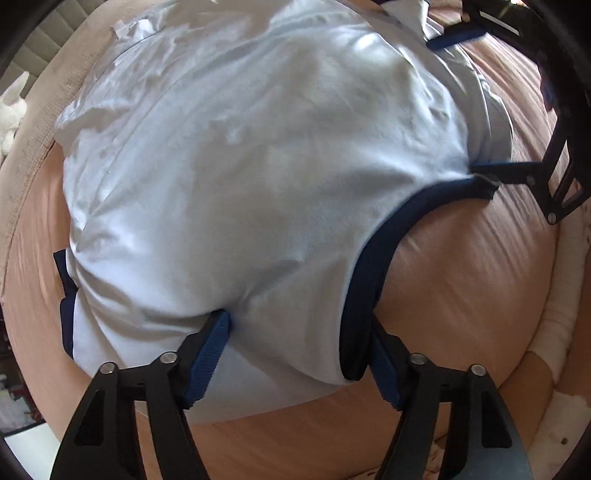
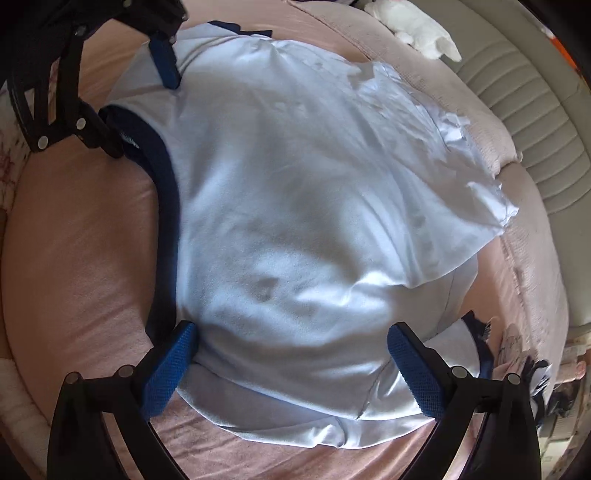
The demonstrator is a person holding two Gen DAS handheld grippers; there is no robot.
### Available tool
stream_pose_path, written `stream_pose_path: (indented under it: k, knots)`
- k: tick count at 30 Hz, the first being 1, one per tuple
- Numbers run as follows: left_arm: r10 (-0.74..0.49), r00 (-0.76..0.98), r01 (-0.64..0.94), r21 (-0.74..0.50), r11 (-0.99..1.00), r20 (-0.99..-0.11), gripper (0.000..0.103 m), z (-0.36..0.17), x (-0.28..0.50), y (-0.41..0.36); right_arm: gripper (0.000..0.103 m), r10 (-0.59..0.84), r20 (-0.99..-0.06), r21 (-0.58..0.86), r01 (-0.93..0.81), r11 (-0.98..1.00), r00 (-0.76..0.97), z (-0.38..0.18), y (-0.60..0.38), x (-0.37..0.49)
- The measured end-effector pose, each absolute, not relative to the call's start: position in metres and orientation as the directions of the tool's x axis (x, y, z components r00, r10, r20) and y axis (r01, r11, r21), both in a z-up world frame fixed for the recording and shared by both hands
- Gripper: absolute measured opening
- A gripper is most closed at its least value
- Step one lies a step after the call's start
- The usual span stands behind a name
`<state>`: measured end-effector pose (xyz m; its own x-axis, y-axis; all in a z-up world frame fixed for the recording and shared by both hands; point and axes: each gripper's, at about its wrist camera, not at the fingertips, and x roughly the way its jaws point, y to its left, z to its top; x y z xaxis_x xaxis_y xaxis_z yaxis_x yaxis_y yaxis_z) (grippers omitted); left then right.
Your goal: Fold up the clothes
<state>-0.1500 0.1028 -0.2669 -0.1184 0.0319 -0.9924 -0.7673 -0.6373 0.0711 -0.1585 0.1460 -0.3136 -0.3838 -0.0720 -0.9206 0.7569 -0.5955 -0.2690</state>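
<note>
A light blue T-shirt [image 1: 258,166] with a dark navy neck band [image 1: 373,258] lies spread on a pink bed sheet [image 1: 461,277]. It also shows in the right wrist view [image 2: 295,203], with its navy neck band [image 2: 166,192] at the left. My left gripper [image 1: 299,332] is open, its blue pads straddling the shoulder cloth beside the neck band. My right gripper [image 2: 291,343] is open, its pads resting on the other shoulder. Each gripper shows in the other's view: the right gripper [image 1: 465,96] at top right, the left gripper [image 2: 144,99] at top left.
A white plush toy [image 2: 417,26] lies at the head of the bed next to a padded grey headboard [image 2: 535,122]. The toy [image 1: 11,110] also shows at the left edge of the left wrist view. Folded printed cloth [image 2: 524,362] lies at the right.
</note>
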Motion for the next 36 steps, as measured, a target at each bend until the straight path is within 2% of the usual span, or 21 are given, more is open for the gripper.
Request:
stream_pose_path:
  k: [1,2,3,4,5,7,10,16,20,23,27,29,31,32,33,36]
  knots:
    - [0.045,-0.106,-0.755,0.051,-0.654,-0.993,0.021,-0.264,-0.155,0.102,0.073,-0.106,-0.936,-0.204,0.760,-0.617,-0.337,-0.312,0.150,-0.161]
    - [0.058,-0.081,-0.742,0.021,-0.670,-0.995,0.018,-0.262,-0.160,0.100,0.068,-0.133,-0.944,-0.154,0.761,-0.630,-0.301,-0.310,0.153,-0.162]
    - [0.069,-0.058,-0.735,-0.004,-0.679,-0.996,0.016,-0.261,-0.163,0.099,0.060,-0.146,-0.949,-0.127,0.765,-0.631,-0.278,-0.309,0.153,-0.161]
    - [0.075,-0.039,-0.739,-0.022,-0.674,-0.996,0.014,-0.260,-0.163,0.099,0.045,-0.147,-0.953,-0.117,0.772,-0.624,-0.264,-0.307,0.151,-0.159]
    - [0.080,-0.020,-0.743,-0.039,-0.669,-0.997,0.013,-0.260,-0.162,0.099,0.042,-0.148,-0.956,-0.113,0.784,-0.610,-0.252,-0.305,0.150,-0.156]
    - [0.087,0.001,-0.761,-0.057,-0.646,-0.996,0.012,-0.257,-0.158,0.100,0.024,-0.147,-0.961,-0.110,0.814,-0.571,-0.233,-0.302,0.147,-0.148]
    - [0.093,0.034,-0.779,-0.085,-0.622,-0.995,0.011,-0.253,-0.149,0.099,0.011,-0.143,-0.969,-0.104,0.854,-0.510,-0.203,-0.296,0.143,-0.136]
    - [0.111,0.106,-0.787,-0.151,-0.599,-0.988,0.010,-0.254,-0.130,0.094,0.009,-0.103,-0.989,-0.051,0.900,-0.434,-0.106,-0.291,0.147,-0.110]
    - [0.118,0.097,-0.779,-0.149,-0.608,-0.988,0.009,-0.254,-0.122,0.092,0.009,-0.101,-0.994,0.064,0.930,-0.361,0.029,-0.296,0.142,-0.092]
    - [0.109,0.106,-0.791,-0.150,-0.593,-0.988,0.009,-0.254,-0.113,0.094,0.009,-0.057,-0.998,0.013,0.960,-0.281,-0.004,-0.301,0.133,-0.075]
    - [0.112,0.120,-0.776,-0.164,-0.609,-0.986,0.009,-0.259,-0.113,0.093,0.009,-0.087,-0.981,-0.127,0.906,-0.404,-0.176,-0.281,0.142,-0.096]
    - [0.140,0.128,-0.750,-0.188,-0.634,-0.982,0.009,-0.259,-0.119,0.090,0.018,-0.063,-0.949,-0.245,0.851,-0.465,-0.308,-0.270,0.150,-0.106]
    - [0.162,0.128,-0.733,-0.203,-0.650,-0.979,0.009,-0.258,-0.123,0.088,0.059,-0.063,-0.928,-0.302,0.842,-0.447,-0.367,-0.266,0.152,-0.103]
    - [0.171,0.125,-0.726,-0.208,-0.656,-0.977,0.009,-0.256,-0.124,0.088,0.065,-0.080,-0.927,-0.305,0.860,-0.409,-0.367,-0.267,0.151,-0.097]
    - [0.181,0.122,-0.718,-0.213,-0.662,-0.976,0.009,-0.255,-0.126,0.087,0.067,-0.092,-0.928,-0.308,0.883,-0.356,-0.361,-0.272,0.147,-0.089]
    - [0.221,0.119,-0.687,-0.241,-0.686,-0.968,0.010,-0.248,-0.131,0.085,0.067,-0.097,-0.921,-0.351,0.910,-0.220,-0.378,-0.293,0.134,-0.073]
